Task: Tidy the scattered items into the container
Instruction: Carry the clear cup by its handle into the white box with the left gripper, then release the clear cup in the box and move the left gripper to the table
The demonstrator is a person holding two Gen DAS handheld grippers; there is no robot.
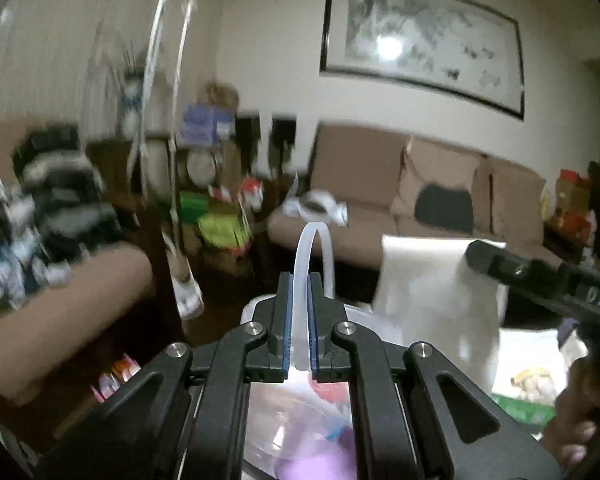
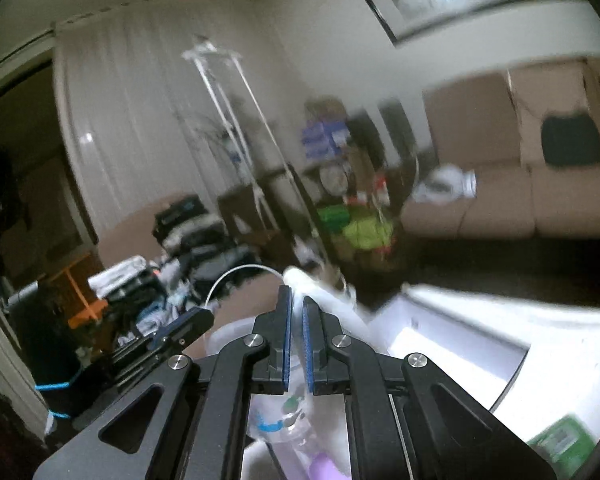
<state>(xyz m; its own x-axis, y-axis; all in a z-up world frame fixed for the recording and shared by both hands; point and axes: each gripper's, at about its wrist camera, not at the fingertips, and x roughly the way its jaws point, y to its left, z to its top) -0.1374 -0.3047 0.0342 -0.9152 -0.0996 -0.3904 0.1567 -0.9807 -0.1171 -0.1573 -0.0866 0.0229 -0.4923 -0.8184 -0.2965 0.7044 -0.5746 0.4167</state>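
While both views are blurry, the room is easy to make out. A brown sofa (image 1: pixel 384 184) runs along the far wall, with a black cushion (image 1: pixel 444 206) on its seat and a small white thing (image 1: pixel 320 206) lying near its end. A big framed picture (image 1: pixel 420 40) hangs on the wall above it. A white curtain (image 2: pixel 132 120) covers the window, and a thin white stand (image 1: pixel 160 120) rises in front of it. A corner shelf holds purple boxes (image 1: pixel 206 122), and green bags (image 1: pixel 216 226) sit on the floor below them. Dark and white clothes (image 2: pixel 196 236) are piled up on a brown seat.

Low in the views is a white bench (image 2: pixel 460 344). A green packet (image 2: pixel 564 444) lies near its right edge, and a white sheet (image 1: pixel 432 280) stands up near its far edge.

The container (image 1: pixel 300 432) is a clear plastic tub right under both tools. Inside it sit a purple thing (image 1: pixel 324 468), something red, and a bit of blue. What they are is too blurry to tell.

The left gripper (image 1: pixel 299 328) has its fingers (image 1: pixel 286 320) pressed together on the tub's clear handle (image 1: pixel 306 256), which loops up between them. The right gripper (image 2: pixel 297 340) has its fingers (image 2: pixel 286 340) squeezed nearly shut on a white edge by the tub, but I cannot tell just what that edge is. The right gripper's dark tip also shows at the right edge of the left view.
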